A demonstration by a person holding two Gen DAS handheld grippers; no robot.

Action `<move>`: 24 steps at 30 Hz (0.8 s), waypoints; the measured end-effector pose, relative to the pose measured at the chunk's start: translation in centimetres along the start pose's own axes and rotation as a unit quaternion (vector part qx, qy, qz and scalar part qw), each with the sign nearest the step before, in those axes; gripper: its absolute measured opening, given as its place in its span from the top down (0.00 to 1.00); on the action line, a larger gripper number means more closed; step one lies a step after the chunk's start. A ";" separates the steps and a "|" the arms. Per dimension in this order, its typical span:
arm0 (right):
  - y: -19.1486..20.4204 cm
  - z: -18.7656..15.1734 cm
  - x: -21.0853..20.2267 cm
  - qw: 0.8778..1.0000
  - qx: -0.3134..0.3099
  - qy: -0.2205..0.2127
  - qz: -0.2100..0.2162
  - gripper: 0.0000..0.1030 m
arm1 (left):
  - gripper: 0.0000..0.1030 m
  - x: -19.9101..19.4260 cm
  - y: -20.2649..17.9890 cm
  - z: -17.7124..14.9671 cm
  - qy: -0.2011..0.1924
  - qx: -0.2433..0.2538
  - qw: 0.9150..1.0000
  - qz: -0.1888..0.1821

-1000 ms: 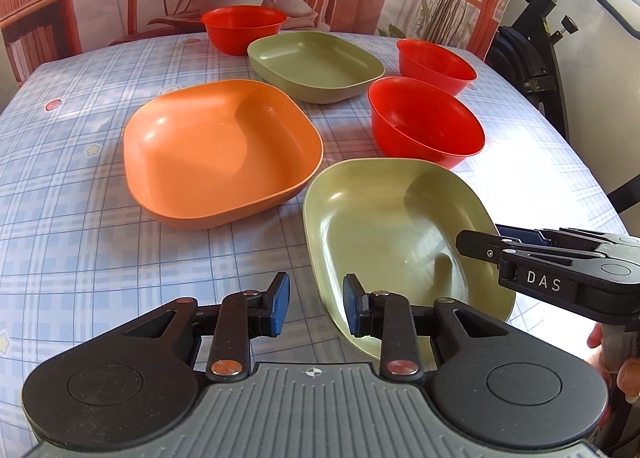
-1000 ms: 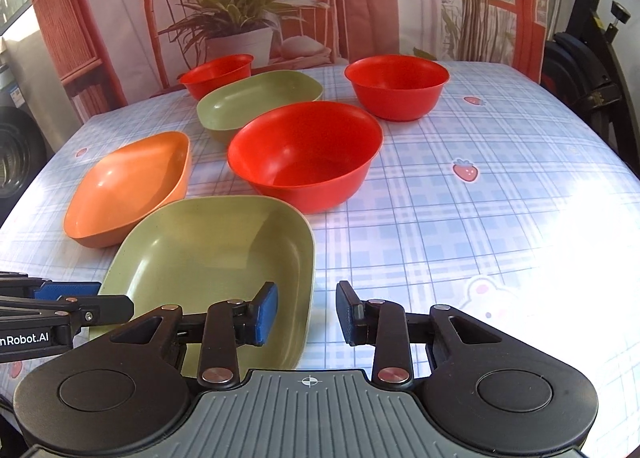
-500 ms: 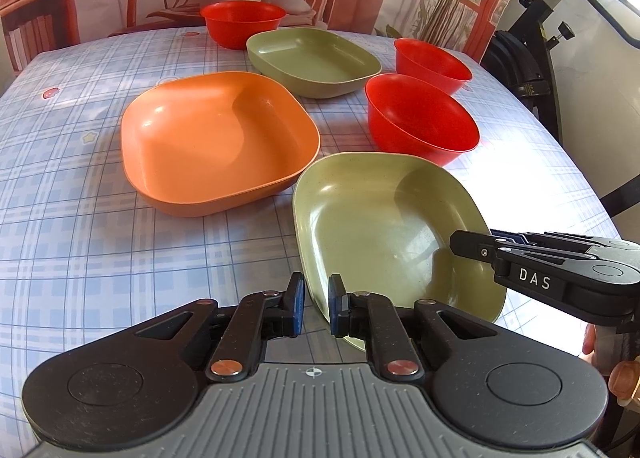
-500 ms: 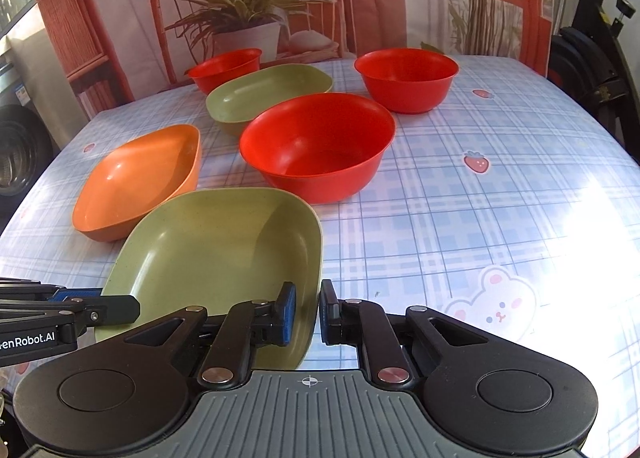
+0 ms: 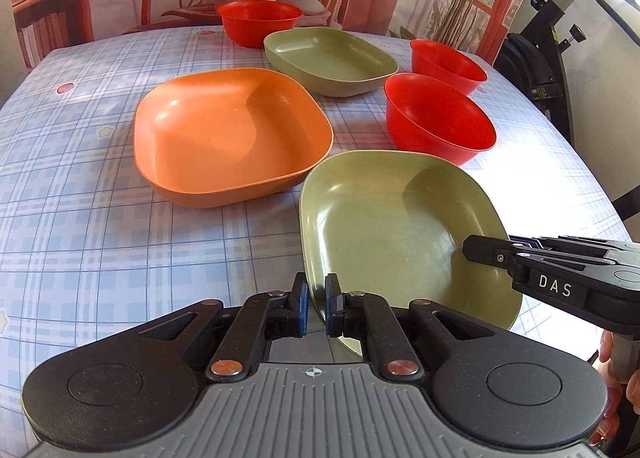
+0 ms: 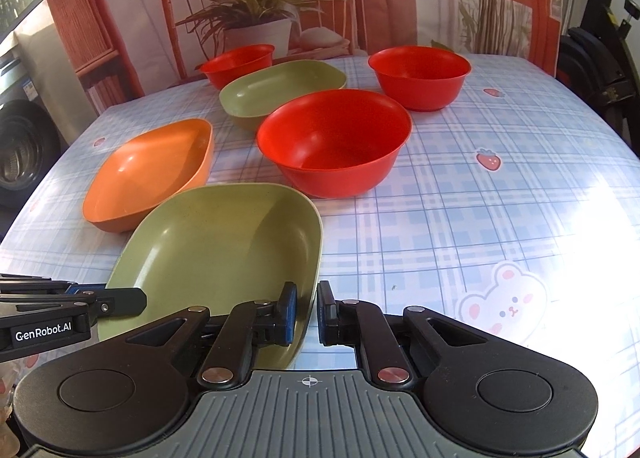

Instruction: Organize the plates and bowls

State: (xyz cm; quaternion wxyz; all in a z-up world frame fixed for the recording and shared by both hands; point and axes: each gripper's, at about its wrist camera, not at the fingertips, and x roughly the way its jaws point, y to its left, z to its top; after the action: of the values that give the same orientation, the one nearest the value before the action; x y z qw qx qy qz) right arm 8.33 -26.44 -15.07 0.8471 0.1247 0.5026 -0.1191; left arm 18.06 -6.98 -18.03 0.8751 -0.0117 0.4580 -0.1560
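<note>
"DAS" on the right tool (image 5: 486, 249); "GenRobot.AI" on the left tool (image 6: 140, 301).

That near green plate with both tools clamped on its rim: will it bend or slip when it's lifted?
The near green plate looks like rigid moulded plastic, so it probably keeps its shape. Its thin wall suggests it is light for its size. The surface has a slight sheen, so it may be a bit slippery, but the left tool and right tool pinch opposite edges, which should keep it level.
</note>
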 end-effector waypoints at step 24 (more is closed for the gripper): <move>5.7 10.8 -3.3 0.993 -0.052 -0.101 0.042 0.91 | 0.89 -7.9 2.6 5.7 -0.124 -0.007 0.992 0.020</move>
State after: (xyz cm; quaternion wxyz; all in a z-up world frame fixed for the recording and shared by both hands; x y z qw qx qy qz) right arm 17.53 -24.45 -6.60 0.9033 0.0886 0.4141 -0.0688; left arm 19.15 -2.94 -8.82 0.9281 -0.0280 0.3467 -0.1328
